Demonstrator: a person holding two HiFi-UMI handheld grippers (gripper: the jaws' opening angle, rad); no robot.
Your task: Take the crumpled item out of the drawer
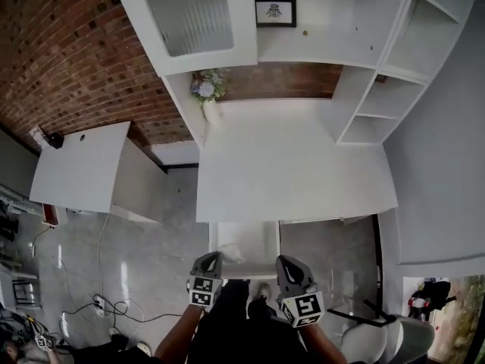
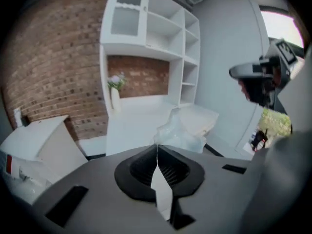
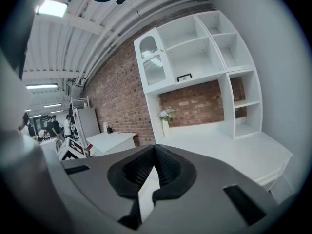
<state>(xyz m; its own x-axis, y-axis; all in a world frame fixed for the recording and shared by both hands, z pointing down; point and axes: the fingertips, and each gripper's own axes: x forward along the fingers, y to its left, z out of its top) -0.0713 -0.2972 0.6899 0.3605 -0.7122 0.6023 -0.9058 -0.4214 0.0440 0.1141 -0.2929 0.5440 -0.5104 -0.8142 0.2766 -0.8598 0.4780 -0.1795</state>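
A white drawer [image 1: 261,233] stands pulled out under the front edge of the white desk [image 1: 295,165]. The crumpled item [image 1: 231,253], a pale crinkled wad, sits at the drawer's left front, right against the tip of my left gripper [image 1: 212,259]. In the left gripper view the wad [image 2: 180,130] rises straight from the tips of the left gripper [image 2: 157,147], whose jaws are pressed together on its near edge. My right gripper [image 1: 285,264] hovers beside the drawer's right front. Its jaws meet with nothing between them in the right gripper view [image 3: 154,152].
A vase of flowers [image 1: 208,89] stands at the desk's back left, under the white shelf unit [image 1: 333,21]. A low white table [image 1: 79,165] is to the left, with cables [image 1: 102,305] on the floor. A chair [image 1: 394,340] sits at the lower right. People [image 3: 51,126] stand far off.
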